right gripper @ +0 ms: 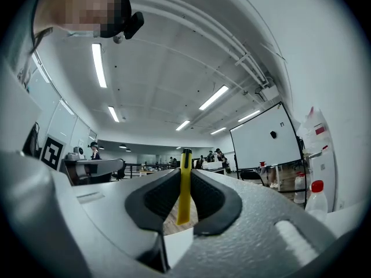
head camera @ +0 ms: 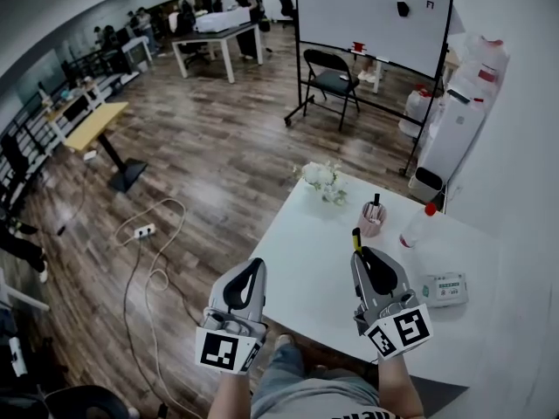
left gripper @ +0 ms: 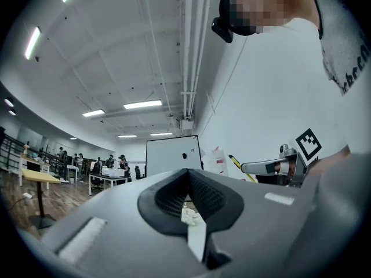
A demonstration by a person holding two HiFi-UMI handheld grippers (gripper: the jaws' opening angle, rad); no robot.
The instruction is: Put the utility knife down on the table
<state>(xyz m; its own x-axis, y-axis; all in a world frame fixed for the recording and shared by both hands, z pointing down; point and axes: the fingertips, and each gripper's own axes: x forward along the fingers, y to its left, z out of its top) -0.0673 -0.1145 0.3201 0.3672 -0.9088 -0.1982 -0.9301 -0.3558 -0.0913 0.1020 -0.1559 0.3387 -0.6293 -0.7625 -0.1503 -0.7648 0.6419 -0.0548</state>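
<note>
My right gripper (head camera: 368,263) is shut on a yellow utility knife (right gripper: 184,184) with a black tip. The knife (head camera: 356,239) sticks out forward past the jaws, held in the air above the white table (head camera: 323,273). In the left gripper view the knife (left gripper: 242,169) shows as a thin yellow bar at the right. My left gripper (head camera: 247,282) hangs over the table's near left edge, its jaws shut with nothing between them (left gripper: 188,190).
On the table stand a white flower bunch (head camera: 323,182), a pink pen cup (head camera: 372,218), a red-capped bottle (head camera: 416,226) and a small white device (head camera: 445,289). A whiteboard (head camera: 371,16) and folding chair (head camera: 332,81) stand beyond. Cables (head camera: 153,269) lie on the wood floor at left.
</note>
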